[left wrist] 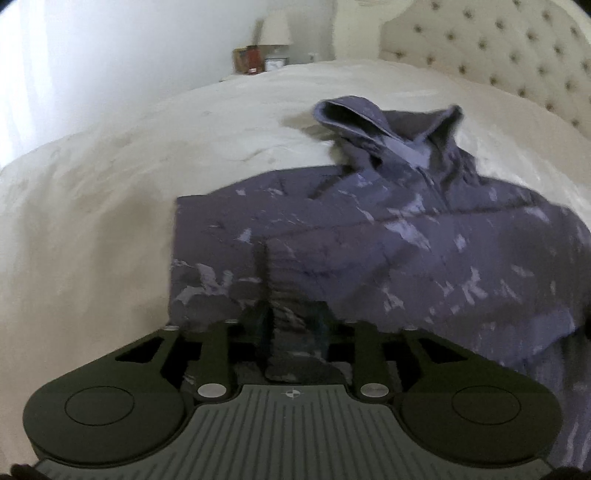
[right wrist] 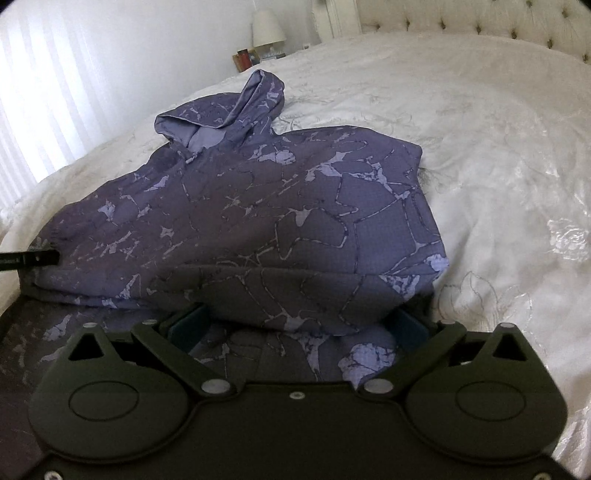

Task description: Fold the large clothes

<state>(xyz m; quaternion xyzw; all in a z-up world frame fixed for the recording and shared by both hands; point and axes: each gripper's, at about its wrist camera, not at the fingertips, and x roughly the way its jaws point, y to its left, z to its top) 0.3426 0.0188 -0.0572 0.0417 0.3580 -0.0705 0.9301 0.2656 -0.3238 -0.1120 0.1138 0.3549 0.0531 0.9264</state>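
Note:
A purple hoodie [left wrist: 388, 229] with a pale marbled print lies spread on the white bed [left wrist: 110, 184], its hood [right wrist: 236, 110] pointing toward the far side. In the left wrist view, my left gripper [left wrist: 291, 325] hovers over the near left part of the garment. Its jaws stand partly apart, with a ribbed dark cuff [left wrist: 279, 284] lying between them; blur hides any contact. My right gripper [right wrist: 297, 325] is wide open, and its teal pads [right wrist: 184, 326] flank a folded-over edge of the hoodie [right wrist: 295, 236] without pressing it. A dark fingertip of the left gripper [right wrist: 37, 257] shows at the garment's left edge.
A tufted cream headboard [left wrist: 517, 55] bounds the bed on the far right. A nightstand at the back holds a lamp [right wrist: 267, 27] and small boxes [left wrist: 247, 59]. Bright window blinds [right wrist: 33, 96] run along the left. White bedspread [right wrist: 480, 147] extends to the right of the hoodie.

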